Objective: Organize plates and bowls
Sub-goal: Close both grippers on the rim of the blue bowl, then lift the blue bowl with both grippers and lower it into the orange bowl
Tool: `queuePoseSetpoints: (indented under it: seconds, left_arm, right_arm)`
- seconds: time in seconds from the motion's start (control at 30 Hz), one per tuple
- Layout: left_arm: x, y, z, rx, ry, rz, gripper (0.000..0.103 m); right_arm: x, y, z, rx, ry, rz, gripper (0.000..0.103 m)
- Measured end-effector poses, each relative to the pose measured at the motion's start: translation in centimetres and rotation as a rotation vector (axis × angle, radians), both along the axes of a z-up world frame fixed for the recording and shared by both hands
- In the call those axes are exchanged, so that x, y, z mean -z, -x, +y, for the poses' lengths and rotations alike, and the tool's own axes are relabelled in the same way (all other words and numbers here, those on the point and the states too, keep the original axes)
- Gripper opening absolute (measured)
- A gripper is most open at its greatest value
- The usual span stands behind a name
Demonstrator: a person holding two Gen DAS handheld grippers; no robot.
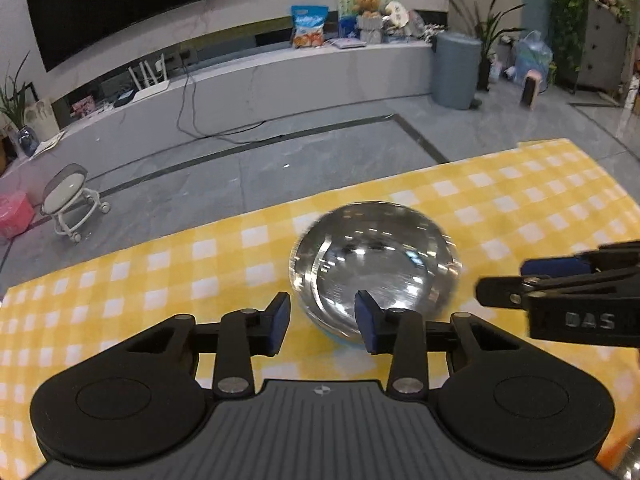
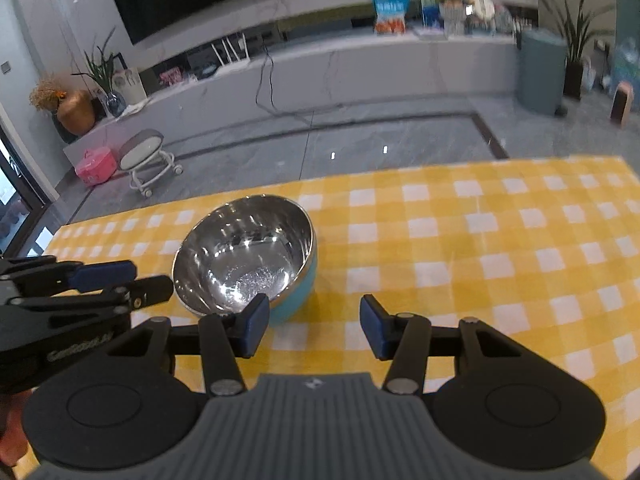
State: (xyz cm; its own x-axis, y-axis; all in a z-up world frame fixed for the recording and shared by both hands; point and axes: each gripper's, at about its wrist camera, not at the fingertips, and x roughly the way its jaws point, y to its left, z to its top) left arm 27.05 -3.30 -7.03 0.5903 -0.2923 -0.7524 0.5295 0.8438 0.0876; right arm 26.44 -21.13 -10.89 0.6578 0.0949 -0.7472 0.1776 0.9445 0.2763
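One steel bowl (image 1: 376,256) with a light blue outside stands upright on the yellow checked tablecloth (image 1: 520,200). My left gripper (image 1: 323,320) is at the bowl's near left edge. Its right pad (image 1: 366,322) shows over the inside of the bowl and its left pad (image 1: 280,322) outside, with a wide gap around the rim. In the right wrist view the bowl (image 2: 248,252) sits left of centre. My right gripper (image 2: 315,326) is open just in front of it, its left pad (image 2: 256,322) by the blue wall. Each gripper shows in the other's view: the right gripper (image 1: 520,280) and the left gripper (image 2: 132,280).
The table's far edge (image 2: 400,172) drops to a grey tiled floor. Beyond it are a small wheeled stool (image 2: 146,156), a pink box (image 2: 96,168), a grey bin (image 2: 540,72) and a long low bench (image 1: 280,76) with bags and toys under a dark screen.
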Motion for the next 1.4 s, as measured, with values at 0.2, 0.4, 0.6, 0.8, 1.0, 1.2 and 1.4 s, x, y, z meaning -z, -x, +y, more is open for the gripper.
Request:
queuePoseSetpoints:
  seconds: [0.2, 0.4, 0.6, 0.8, 1.0, 1.2, 1.4]
  left_arm:
    - [1.5, -2.4, 0.0, -0.001, -0.043, 0.048, 0.041]
    - [2.7, -3.5, -0.2, -0.033, -0.038, 0.107, 0.036]
    - [2.7, -3.8, 0.2, -0.077, -0.01, 0.11, 0.021]
    - [2.1, -3.3, 1.0, -0.117, 0.027, 0.145, 0.013]
    - [-0.5, -0.3, 1.2, -0.115, 0.027, 0.14, 0.011]
    - [-4.2, 4.5, 1.3, -0.11, 0.042, 0.107, 0.01]
    - [-6.4, 9.9, 0.8, -0.099, 0.021, 0.107, 0.011]
  right_arm:
    - [1.2, -3.1, 0.0, -0.012, -0.042, 0.062, 0.038]
    - [2.0, -4.9, 0.5, 0.003, -0.016, 0.089, 0.038]
    - [2.8, -5.6, 0.4, 0.012, -0.098, 0.092, 0.018]
    - [2.7, -4.7, -0.3, 0.078, -0.167, 0.062, 0.012]
    - [0.5, -2.0, -0.5, 0.088, -0.178, 0.036, 0.011]
    - [-2.2, 3.2, -1.5, 0.087, -0.213, -0.017, 0.01]
    - [-4.1, 9.7, -3.0, 0.075, -0.251, -0.042, 0.009]
